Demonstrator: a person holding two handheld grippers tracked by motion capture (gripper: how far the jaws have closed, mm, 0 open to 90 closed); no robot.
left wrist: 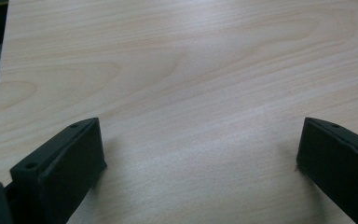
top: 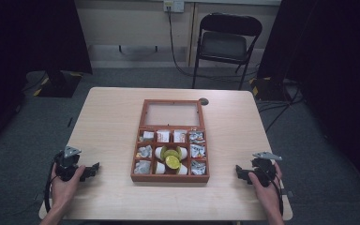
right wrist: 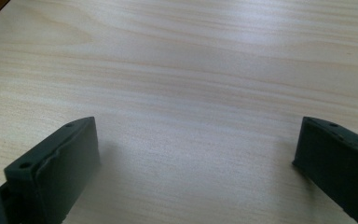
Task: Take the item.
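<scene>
Wooden compartment box [top: 170, 176] sits at table centre, glass lid [top: 172, 114] lying open on the far side. Outer cells hold small wrapped packets; middle cells hold white cups [top: 160, 167] and a yellow-green round item [top: 172, 162] (identity unclear). Left gripper [top: 93, 168] rests on the table [top: 108, 122] well to the box's left, right gripper [top: 238, 170] well to its right, both near the front edge. Each gripper's jaws are spread wide over bare wood, nothing between them.

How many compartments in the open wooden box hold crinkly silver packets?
6: in the wooden box, three down the left column and three down the right column. More may be hidden under the cups.
</scene>
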